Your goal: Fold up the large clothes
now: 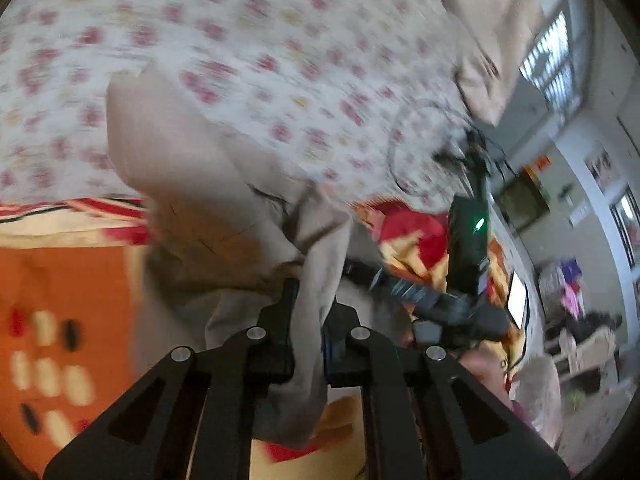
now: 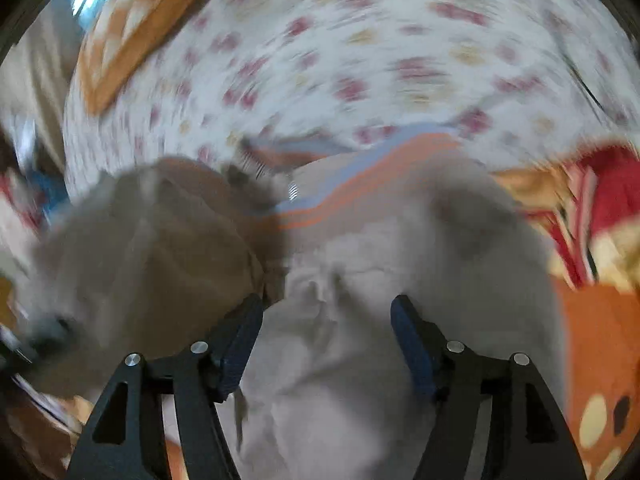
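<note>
A large beige garment [image 1: 192,208] lies crumpled on the bed. My left gripper [image 1: 313,320] is shut on a fold of it, and the cloth hangs down between the fingers and rises off the bed. In the right wrist view the same garment [image 2: 360,320] fills the lower half, with orange and blue stripes [image 2: 360,176] at its far edge. My right gripper [image 2: 326,312] stands open just above the cloth, and its pads do not press on it. Both views are blurred.
A white sheet with red flowers [image 1: 280,52] covers the bed. An orange spotted blanket [image 1: 60,320] and a red and yellow one [image 1: 412,232] lie along the near edge. The other gripper's black body [image 1: 466,248] shows at right. An orange pillow [image 2: 132,32] lies far left.
</note>
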`<state>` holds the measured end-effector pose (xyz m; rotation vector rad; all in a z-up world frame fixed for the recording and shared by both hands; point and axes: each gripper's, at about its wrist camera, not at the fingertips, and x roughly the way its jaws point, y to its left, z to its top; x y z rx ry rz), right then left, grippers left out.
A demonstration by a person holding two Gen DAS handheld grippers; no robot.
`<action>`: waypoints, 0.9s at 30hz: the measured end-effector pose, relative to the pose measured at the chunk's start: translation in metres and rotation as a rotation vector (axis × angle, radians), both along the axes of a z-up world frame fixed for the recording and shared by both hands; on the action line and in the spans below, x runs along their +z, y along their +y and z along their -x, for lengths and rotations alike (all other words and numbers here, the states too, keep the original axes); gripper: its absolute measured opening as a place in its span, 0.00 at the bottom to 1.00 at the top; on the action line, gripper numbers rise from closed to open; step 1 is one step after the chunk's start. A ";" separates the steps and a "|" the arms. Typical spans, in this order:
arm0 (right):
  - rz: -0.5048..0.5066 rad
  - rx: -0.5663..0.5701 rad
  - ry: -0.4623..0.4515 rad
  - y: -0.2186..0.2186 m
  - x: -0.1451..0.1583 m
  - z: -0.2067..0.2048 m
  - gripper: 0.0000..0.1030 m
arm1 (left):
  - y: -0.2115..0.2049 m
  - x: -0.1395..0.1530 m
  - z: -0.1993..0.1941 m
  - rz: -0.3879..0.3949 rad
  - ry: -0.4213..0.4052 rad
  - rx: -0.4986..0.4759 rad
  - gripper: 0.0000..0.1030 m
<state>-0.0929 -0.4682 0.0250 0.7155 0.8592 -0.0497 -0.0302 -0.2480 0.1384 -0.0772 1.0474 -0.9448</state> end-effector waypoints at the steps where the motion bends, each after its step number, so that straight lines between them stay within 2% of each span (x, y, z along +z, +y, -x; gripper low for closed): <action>1: -0.107 -0.054 -0.031 -0.020 -0.006 0.014 0.72 | -0.017 -0.010 0.007 -0.005 0.019 -0.023 0.07; 2: -0.149 -0.077 -0.047 -0.028 -0.008 0.023 0.75 | -0.029 -0.019 0.012 -0.013 0.037 -0.037 0.06; 4: -0.207 -0.092 -0.067 -0.039 -0.020 0.030 0.75 | -0.050 -0.038 0.021 -0.038 0.061 -0.055 0.06; 5: -0.194 -0.088 -0.055 -0.037 -0.023 0.027 0.75 | -0.057 -0.045 0.025 -0.049 0.069 -0.060 0.06; 7: -0.104 -0.099 -0.003 -0.034 -0.027 0.025 0.75 | -0.058 -0.051 0.029 -0.064 0.071 -0.065 0.06; 9: -0.107 -0.104 -0.001 -0.036 -0.030 0.026 0.75 | -0.052 -0.050 0.033 -0.068 0.059 -0.070 0.05; 12: -0.188 -0.129 -0.028 -0.045 -0.039 0.035 0.75 | -0.043 -0.041 0.034 -0.048 0.048 -0.077 0.06; 13: -0.215 -0.138 -0.041 -0.049 -0.039 0.038 0.75 | -0.040 -0.038 0.033 -0.033 0.068 -0.086 0.07; 15: -0.267 -0.159 -0.073 -0.055 -0.034 0.037 0.75 | -0.032 -0.034 0.036 -0.005 0.078 -0.106 0.17; 16: -0.273 -0.163 -0.084 -0.055 -0.032 0.039 0.75 | -0.030 -0.028 0.041 -0.012 0.050 -0.112 0.36; 17: -0.268 -0.162 -0.098 -0.055 -0.027 0.040 0.77 | -0.026 -0.021 0.047 -0.020 0.017 -0.119 0.49; 20: -0.214 -0.147 -0.128 -0.048 -0.011 0.043 0.77 | -0.011 0.002 0.061 -0.042 -0.104 -0.134 0.53; 23: -0.139 -0.138 -0.160 -0.039 0.008 0.043 0.78 | 0.007 0.010 0.054 -0.104 -0.171 -0.054 0.57; 25: -0.103 -0.101 -0.178 -0.032 0.018 0.037 0.79 | 0.018 0.004 0.036 -0.116 -0.149 0.012 0.57; 27: -0.100 -0.055 -0.162 -0.026 0.019 0.026 0.80 | 0.027 -0.014 0.012 -0.120 -0.063 0.113 0.57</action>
